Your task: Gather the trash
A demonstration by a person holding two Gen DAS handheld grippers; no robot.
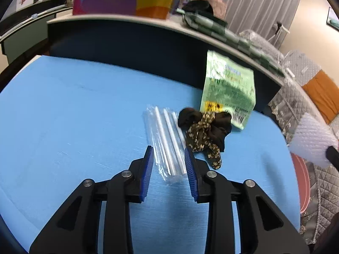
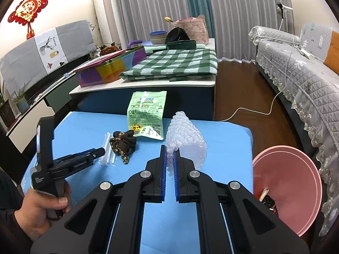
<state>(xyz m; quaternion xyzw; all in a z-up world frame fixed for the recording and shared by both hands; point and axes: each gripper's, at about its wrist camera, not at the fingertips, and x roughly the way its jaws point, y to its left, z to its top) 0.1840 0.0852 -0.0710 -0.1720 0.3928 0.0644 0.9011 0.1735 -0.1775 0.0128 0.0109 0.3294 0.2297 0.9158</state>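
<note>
Between the right gripper's blue pads, a crumpled sheet of clear bubble wrap sits clamped by its lower edge, raised off the blue bench. Feather-light, springy and slippery, it probably needs a bunched fold gripped. Left gripper stands apart, straddling clear-wrapped white straws.

bubble wrap: crumpled, lifted | green packet: flat on blue table | wrapped straws: flat

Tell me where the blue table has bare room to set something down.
The blue table is bare left of the wrapped straws and near its front edge. It is crowded at the far right: straws, patterned scrunchie and green packet bunch together.
</note>
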